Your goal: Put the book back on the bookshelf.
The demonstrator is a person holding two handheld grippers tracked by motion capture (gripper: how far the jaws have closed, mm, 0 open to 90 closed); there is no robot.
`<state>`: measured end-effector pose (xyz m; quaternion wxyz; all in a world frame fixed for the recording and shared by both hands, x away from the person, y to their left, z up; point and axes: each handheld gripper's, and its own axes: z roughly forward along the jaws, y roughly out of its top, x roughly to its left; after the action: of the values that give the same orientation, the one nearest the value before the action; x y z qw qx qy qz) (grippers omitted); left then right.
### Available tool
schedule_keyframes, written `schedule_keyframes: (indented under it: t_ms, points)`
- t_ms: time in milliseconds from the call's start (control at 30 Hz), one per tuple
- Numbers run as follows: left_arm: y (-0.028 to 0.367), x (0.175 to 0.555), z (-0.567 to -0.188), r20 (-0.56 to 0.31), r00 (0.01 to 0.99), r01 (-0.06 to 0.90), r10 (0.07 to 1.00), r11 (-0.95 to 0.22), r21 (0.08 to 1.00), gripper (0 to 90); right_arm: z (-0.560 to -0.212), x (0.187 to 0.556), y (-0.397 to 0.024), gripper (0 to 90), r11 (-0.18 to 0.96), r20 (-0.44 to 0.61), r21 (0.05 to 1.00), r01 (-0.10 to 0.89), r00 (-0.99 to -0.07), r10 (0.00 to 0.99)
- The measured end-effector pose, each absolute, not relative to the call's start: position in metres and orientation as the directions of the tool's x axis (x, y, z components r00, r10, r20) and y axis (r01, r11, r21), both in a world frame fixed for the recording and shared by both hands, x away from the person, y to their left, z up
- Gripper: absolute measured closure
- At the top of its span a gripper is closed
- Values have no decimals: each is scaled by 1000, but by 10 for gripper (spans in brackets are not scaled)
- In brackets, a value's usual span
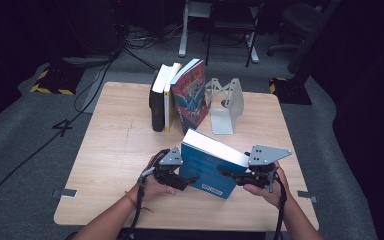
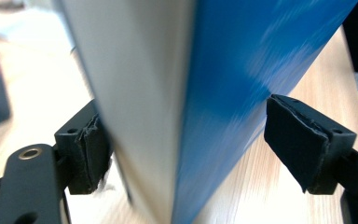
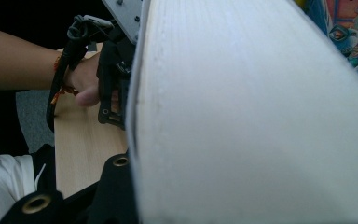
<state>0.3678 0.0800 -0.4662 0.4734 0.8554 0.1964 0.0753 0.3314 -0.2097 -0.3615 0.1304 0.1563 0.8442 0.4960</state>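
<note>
My left tongs (image 1: 189, 180) straddle the near left edge of the blue book (image 1: 209, 170). In the left gripper view one pad (image 2: 91, 156) lies against the white page side, and the other pad (image 2: 298, 137) stands just off the blue cover, so these tongs are wide and not clamped. My right tongs (image 1: 226, 173) reach in from the other side at the book's right edge; in the right gripper view the white page block (image 3: 261, 121) covers the jaws, and I cannot tell whether they grip. The book stands tilted on the table (image 1: 115, 150), near the front edge, between my two hands. Behind it, well apart, three books (image 1: 172, 95) stand in a row, leaning beside a white bookend (image 1: 227, 105).
</note>
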Motion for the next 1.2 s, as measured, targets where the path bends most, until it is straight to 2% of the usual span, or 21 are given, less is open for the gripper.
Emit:
schedule_keyframes:
  t_ms: [267,533,867,1200]
  points:
    - [115,348,-475,-13,889,288,458,-537,793,207,-360,332,-213,605,463,-61,874,148,-912,406]
    - [145,336,-498,19,847,354,530,-591,725,218,-360,331,-224,605,460,-56,872,164,-902,428]
    - [143,335,-504,28,846,363,533,-612,702,185,-360,332,-247,606,436,-39,878,200,-876,480]
    - [143,340,-505,-12,843,396,538,-605,691,160,-358,330,-270,607,423,-34,872,246,-833,553]
